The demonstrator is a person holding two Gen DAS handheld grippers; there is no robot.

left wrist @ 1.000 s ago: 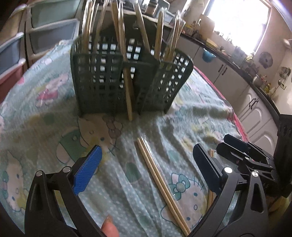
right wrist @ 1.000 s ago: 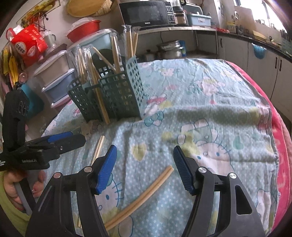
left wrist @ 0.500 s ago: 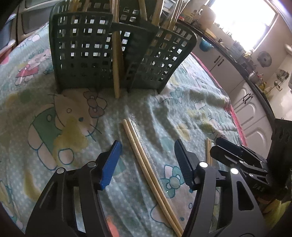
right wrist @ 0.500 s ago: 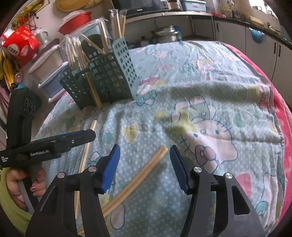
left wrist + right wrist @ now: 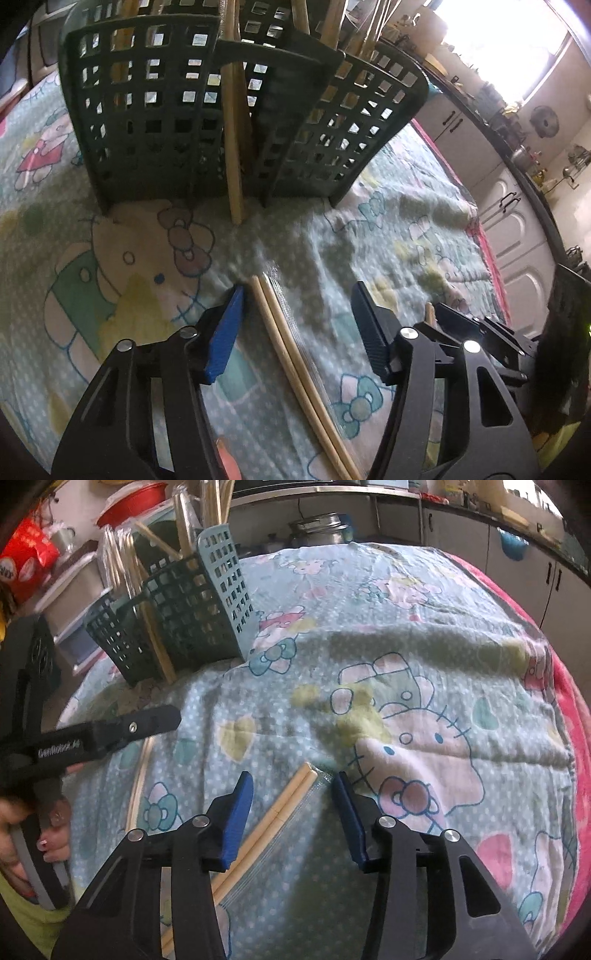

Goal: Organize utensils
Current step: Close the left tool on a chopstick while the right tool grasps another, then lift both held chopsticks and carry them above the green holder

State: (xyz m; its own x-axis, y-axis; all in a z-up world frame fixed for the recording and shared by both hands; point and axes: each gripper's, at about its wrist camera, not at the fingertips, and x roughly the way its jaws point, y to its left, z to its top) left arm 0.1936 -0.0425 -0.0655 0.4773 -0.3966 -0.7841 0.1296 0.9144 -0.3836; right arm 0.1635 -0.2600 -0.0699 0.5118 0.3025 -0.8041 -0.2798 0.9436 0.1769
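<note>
A soft cartoon-printed cloth is spread over the counter; a dark green plastic lattice caddy stands at 12 o'clock. Both grippers' fingers, just closing, are parted around wrapped bamboo chopstick pairs.

Pale-wood chopsticks, dark green basket, mint cartoon-cat tablecloth with pink edge

Both grippers have black plastic frames with silver round screws. The left gripper has blue pads on its fingers, and so does the right gripper. White "GenRobot.AI" lettering at the left of the frame; yellow-green sleeve at lower left
</note>
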